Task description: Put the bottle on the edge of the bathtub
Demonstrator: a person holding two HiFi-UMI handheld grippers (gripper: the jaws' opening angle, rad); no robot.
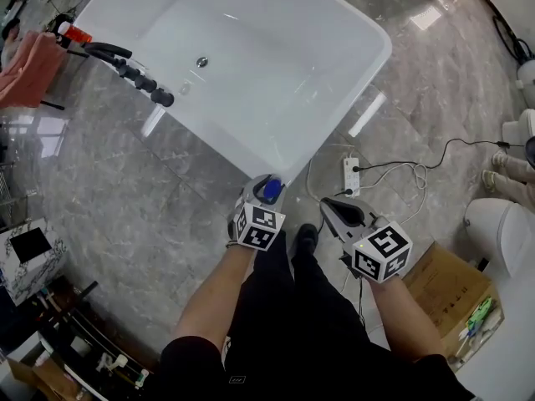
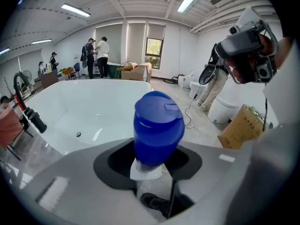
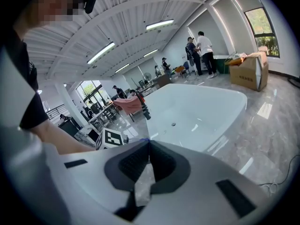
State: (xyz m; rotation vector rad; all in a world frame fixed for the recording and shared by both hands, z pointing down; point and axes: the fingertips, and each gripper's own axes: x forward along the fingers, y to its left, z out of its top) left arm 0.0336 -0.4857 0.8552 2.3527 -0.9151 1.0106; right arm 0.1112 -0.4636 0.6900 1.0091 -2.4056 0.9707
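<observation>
The jaws of the left gripper (image 1: 261,197) are clamped on the bottle (image 2: 158,125), gripping it just under its blue cap. The jaws of the right gripper (image 3: 149,149) are pressed together with nothing between them. The bottle hangs over the floor (image 1: 125,190), close to the near corner of the bathtub (image 1: 288,167) but not yet above its edge. The main risk is probably the landing. The edge looks narrow, glossy and rounded, so a bottle set down tilted or off-centre could slide into the tub or tip out onto the floor. Because the hold sits so high, near the cap, the body below may swing as the gripper moves. The base could then meet the edge at an angle. Letting go before the base is flat and settled would likely topple it. A power strip (image 1: 351,176) lies on the floor just beside that corner, so a fall on that side could strike it, or wet it if the cap leaks.
</observation>
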